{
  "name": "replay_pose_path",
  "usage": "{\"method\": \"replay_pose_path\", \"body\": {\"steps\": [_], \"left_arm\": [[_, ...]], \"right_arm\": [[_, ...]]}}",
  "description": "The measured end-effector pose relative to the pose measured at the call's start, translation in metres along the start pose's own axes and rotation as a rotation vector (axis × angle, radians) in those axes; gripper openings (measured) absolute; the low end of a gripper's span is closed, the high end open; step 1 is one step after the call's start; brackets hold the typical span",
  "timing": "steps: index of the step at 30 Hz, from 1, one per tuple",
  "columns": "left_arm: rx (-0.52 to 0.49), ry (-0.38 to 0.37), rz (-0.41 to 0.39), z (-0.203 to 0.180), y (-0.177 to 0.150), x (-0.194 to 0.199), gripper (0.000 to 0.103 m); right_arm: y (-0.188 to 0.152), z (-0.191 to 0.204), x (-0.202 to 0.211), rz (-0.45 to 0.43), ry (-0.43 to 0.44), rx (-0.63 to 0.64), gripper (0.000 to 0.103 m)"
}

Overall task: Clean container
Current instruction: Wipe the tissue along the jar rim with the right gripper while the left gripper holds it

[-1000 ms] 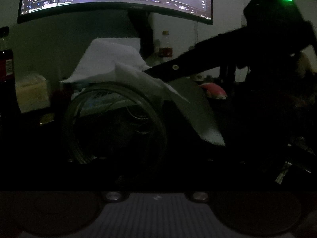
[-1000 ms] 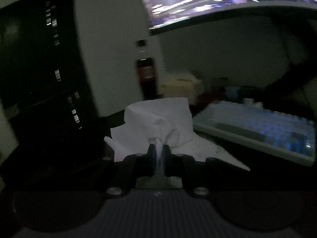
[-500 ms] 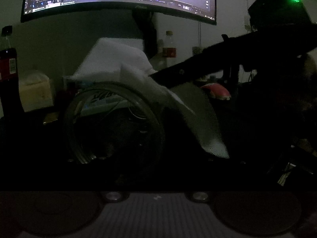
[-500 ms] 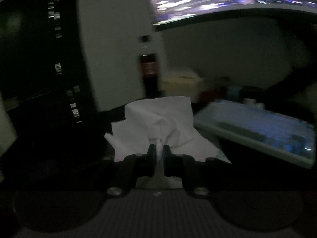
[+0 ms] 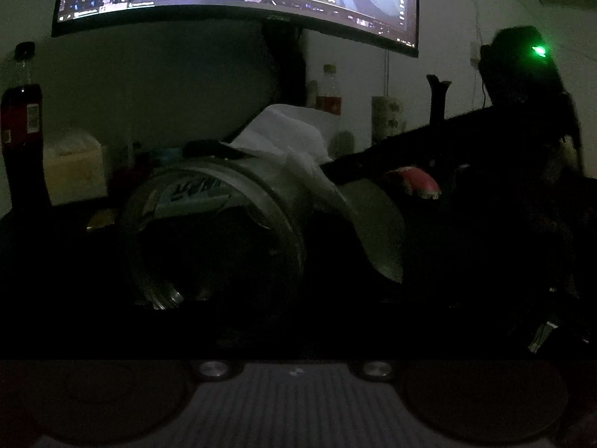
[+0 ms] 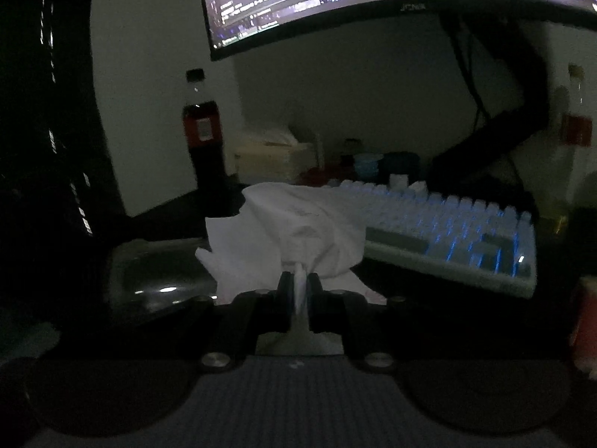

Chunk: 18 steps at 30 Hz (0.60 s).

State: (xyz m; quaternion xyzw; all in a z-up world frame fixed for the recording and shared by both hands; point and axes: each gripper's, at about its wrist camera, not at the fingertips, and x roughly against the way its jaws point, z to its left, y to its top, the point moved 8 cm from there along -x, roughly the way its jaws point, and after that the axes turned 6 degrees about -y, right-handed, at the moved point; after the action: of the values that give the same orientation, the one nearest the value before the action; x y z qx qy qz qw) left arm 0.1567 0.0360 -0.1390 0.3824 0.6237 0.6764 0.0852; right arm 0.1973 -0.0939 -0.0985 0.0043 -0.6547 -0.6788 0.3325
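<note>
The right tool (image 6: 299, 283) pinches a white tissue (image 6: 298, 224), the clear glass jar (image 5: 216, 235) sits right in front of the left tool, whose fingers are too dark to see.

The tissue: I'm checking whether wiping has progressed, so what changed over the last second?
In the left wrist view the tissue and the right gripper's arm have slid right along the jar, from over its mouth to lying on its side. The right gripper keeps the tissue pinched. In its own view the scene shifted, bringing the keyboard closer. The jar stays put.
</note>
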Motion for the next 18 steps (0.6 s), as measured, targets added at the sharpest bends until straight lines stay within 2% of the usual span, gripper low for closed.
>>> {"method": "replay_pose_path", "body": {"steps": [4, 7, 8, 13, 18], "left_arm": [[-0.013, -0.006, 0.001, -0.006, 0.001, -0.001, 0.051], [-0.026, -0.007, 0.002, -0.008, 0.000, -0.001, 0.051], [-0.021, -0.011, 0.001, -0.008, 0.000, -0.001, 0.051], [-0.034, -0.010, -0.007, -0.012, 0.001, 0.001, 0.058], [-0.041, -0.025, -0.009, -0.020, 0.002, -0.001, 0.058]], "right_arm": [[-0.014, 0.027, 0.009, 0.003, 0.093, 0.013, 0.009], [-0.015, 0.049, 0.019, -0.005, 0.205, 0.024, 0.009], [-0.012, 0.052, 0.020, -0.011, 0.215, 0.023, 0.009], [0.011, 0.039, -0.002, -0.036, 0.118, -0.007, 0.009], [0.033, 0.009, -0.030, -0.041, -0.028, -0.066, 0.010]]}}
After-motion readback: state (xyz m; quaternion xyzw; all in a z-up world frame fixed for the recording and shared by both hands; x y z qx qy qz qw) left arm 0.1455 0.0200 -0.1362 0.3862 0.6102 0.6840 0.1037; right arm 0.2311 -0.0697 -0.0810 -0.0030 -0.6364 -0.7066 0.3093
